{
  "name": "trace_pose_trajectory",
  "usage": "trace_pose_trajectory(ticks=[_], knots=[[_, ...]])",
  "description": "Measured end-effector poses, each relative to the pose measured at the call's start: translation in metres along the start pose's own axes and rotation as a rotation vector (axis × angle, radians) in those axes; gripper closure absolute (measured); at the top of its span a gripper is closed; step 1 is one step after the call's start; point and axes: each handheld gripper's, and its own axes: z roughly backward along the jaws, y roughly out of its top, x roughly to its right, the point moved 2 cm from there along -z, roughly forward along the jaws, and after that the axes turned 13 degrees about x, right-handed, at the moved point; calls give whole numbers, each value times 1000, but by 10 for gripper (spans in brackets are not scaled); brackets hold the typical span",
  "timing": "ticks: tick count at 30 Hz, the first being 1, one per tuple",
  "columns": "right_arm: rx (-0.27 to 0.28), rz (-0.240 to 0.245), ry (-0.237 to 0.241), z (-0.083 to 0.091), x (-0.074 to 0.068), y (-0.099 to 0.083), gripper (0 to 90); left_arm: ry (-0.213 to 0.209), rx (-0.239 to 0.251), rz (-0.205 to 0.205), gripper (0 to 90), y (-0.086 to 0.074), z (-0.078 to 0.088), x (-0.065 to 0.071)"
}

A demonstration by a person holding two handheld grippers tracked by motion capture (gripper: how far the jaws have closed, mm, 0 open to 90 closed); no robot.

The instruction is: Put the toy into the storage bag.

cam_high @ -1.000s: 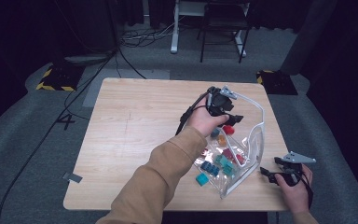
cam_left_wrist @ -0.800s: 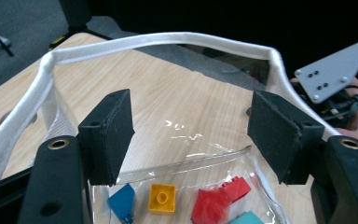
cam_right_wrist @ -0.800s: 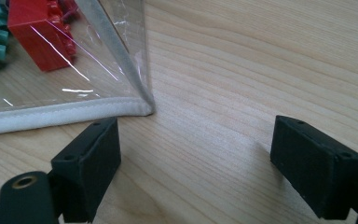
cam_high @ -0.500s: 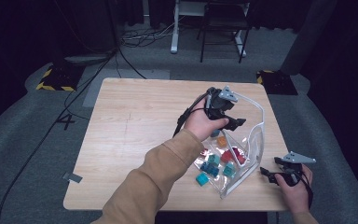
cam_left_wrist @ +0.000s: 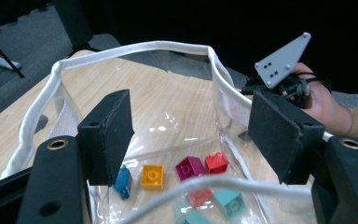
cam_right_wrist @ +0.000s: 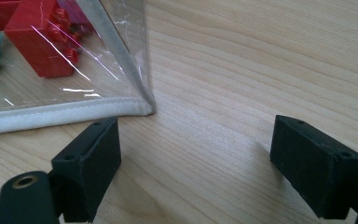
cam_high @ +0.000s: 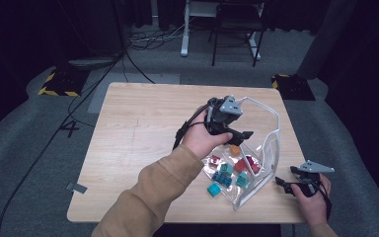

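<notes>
Hovering above the open mouth of the clear plastic pouch with white fabric edging (cam_high: 266, 143), the left gripper (cam_high: 237, 134) has its fingers apart with nothing between them; they have just been opening. In the left gripper view those black fingers (cam_left_wrist: 107, 135) frame the pouch's white rim, and small plastic building bricks lie inside on the pouch's floor: an orange brick (cam_left_wrist: 152, 176), a magenta one (cam_left_wrist: 190, 167), a red one (cam_left_wrist: 216, 162) and a blue one (cam_left_wrist: 123, 181), with teal bricks nearer the camera behind a fold of the rim. The pouch lies on the right part of the light wooden table (cam_high: 143, 128), its opening lifted toward the far side. One teal brick (cam_high: 213, 189) lies on the table just outside the pouch, near the person's tan sleeve (cam_high: 148, 197). The right gripper (cam_high: 287, 184) rests low at the table's near right corner, fingers apart and empty, close beside the pouch's white-edged corner (cam_right_wrist: 140, 105).
</notes>
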Motion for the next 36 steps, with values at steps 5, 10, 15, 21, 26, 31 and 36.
trace_pose_trajectory(ticks=[5,10,15,21,26,31,36], knots=[[2,4,4,-1,1,1,161,3,0,-2,314,-7,13,5],[2,8,6,-2,1,1,160,26,-5,-10,313,-17,25,8],[2,8,7,-2,1,1,160,26,-9,-2,313,-29,32,11],[2,7,7,-2,1,1,160,28,-7,12,313,-43,40,15],[2,7,7,-2,1,1,160,41,-24,14,311,-59,43,18],[2,7,7,-2,1,1,160,50,-30,31,310,-75,43,19],[2,7,7,-2,1,1,160,51,-40,55,311,-92,42,20]])
